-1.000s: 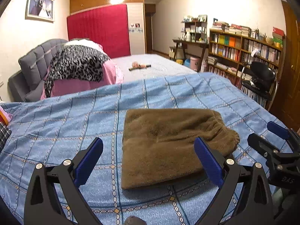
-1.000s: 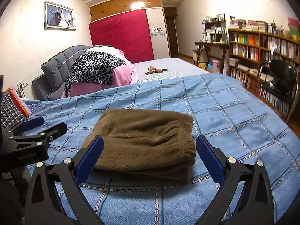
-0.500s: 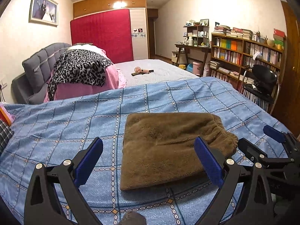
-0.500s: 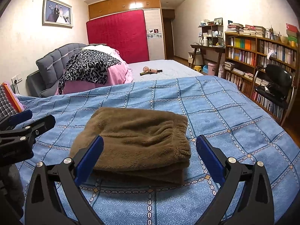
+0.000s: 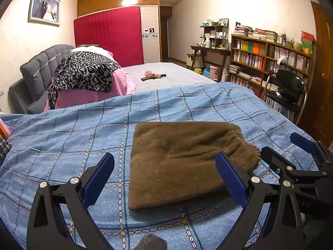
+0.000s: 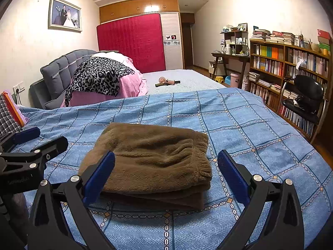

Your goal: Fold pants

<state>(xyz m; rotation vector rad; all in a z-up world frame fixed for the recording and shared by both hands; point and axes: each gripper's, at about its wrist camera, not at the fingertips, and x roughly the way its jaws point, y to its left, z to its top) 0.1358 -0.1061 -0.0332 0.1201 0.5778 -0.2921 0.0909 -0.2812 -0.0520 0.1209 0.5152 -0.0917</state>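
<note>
Brown fleece pants (image 5: 183, 162) lie folded into a thick rectangle at the centre of both frames, flat on your blue checked bedspread (image 5: 62, 137), gathered waistband toward the right. Around them: a leopard-print throw (image 5: 83, 73) draped over pink bedding (image 5: 124, 83) at upper left, against the grey tufted headboard (image 5: 39, 68); a small pink hand fan (image 5: 153, 75) on the pale bed surface beyond; a red panel (image 5: 110, 35) on the far wall; a full bookshelf (image 5: 270, 56) and a black chair (image 5: 289, 89) at the right edge. Nothing sits on the spread between your tools and the pants.

Your left gripper (image 5: 164, 179) hangs low at the bottom of its frame, fingers spread wide, holding nothing, the pants just ahead of the blue pads (image 5: 97, 179) (the right pad overlaps the waistband corner in the picture, though contact cannot be told). Your right gripper (image 6: 165, 177) is posed the same in its own view, fingers wide apart and empty, framing the folded stack's near edge. Each tool shows at the other frame's side edge.
</note>
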